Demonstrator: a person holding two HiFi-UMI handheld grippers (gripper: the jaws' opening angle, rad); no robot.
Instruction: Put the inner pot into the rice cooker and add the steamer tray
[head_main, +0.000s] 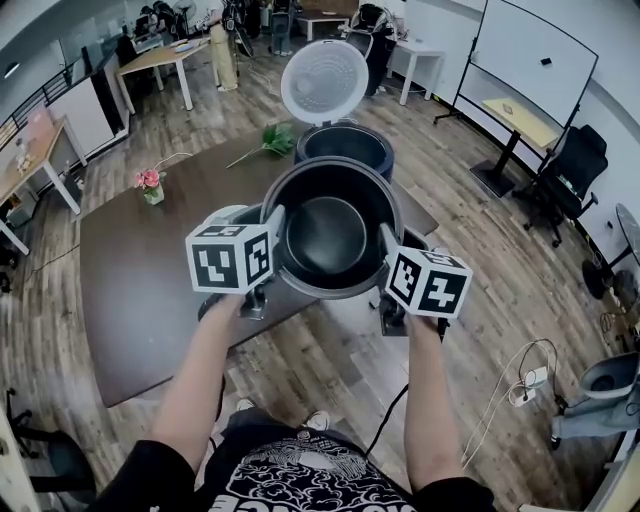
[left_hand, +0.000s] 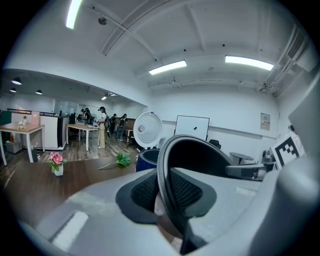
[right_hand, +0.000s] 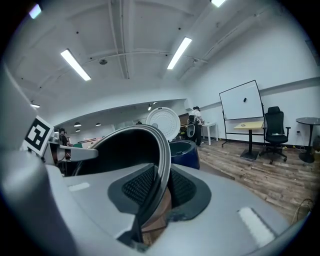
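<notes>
The dark inner pot (head_main: 330, 235) hangs in the air between my two grippers, above the table's near edge. My left gripper (head_main: 272, 232) is shut on its left rim (left_hand: 167, 185), and my right gripper (head_main: 386, 245) is shut on its right rim (right_hand: 160, 175). Just behind the pot stands the dark blue rice cooker (head_main: 345, 147) with its white lid (head_main: 324, 81) raised; it also shows in the left gripper view (left_hand: 148, 159) and the right gripper view (right_hand: 184, 152). A pale round thing (head_main: 225, 213), maybe the steamer tray, peeks out behind the left gripper.
The brown table (head_main: 130, 280) carries a small vase of pink flowers (head_main: 150, 186) at the left and a green leafy sprig (head_main: 270, 139) beside the cooker. Office desks, chairs and a whiteboard (head_main: 530, 60) ring the room; cables lie on the floor at the right.
</notes>
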